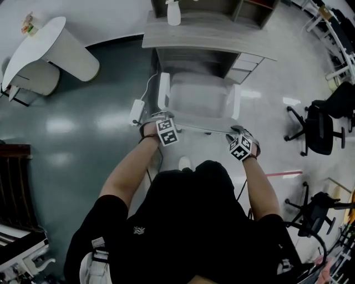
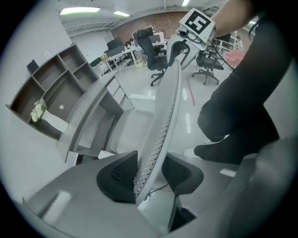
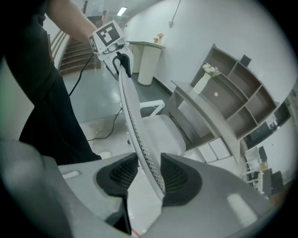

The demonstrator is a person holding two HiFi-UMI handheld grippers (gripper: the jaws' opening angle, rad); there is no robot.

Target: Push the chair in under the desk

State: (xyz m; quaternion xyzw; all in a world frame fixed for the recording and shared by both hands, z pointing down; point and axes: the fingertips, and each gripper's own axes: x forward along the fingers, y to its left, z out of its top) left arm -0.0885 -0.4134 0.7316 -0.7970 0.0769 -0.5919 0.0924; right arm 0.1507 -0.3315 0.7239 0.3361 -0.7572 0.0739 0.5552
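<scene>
A white office chair (image 1: 197, 100) stands in front of the grey desk (image 1: 205, 36), its seat partly under the desk top. Its mesh backrest (image 1: 199, 126) faces me. My left gripper (image 1: 161, 119) sits over the backrest's left top corner and my right gripper (image 1: 236, 131) over the right corner. In the left gripper view the backrest (image 2: 165, 116) runs edge-on between the dark pads of the left gripper (image 2: 150, 174), which close on it. The right gripper view shows the backrest (image 3: 132, 121) clamped the same way in the right gripper (image 3: 149, 174).
A spray bottle (image 1: 173, 12) stands on the desk. A drawer unit (image 1: 244, 66) sits under its right side. A white power strip with cable (image 1: 136, 111) lies on the floor left of the chair. Black office chairs (image 1: 319, 127) stand to the right, a white round table (image 1: 39, 47) at far left.
</scene>
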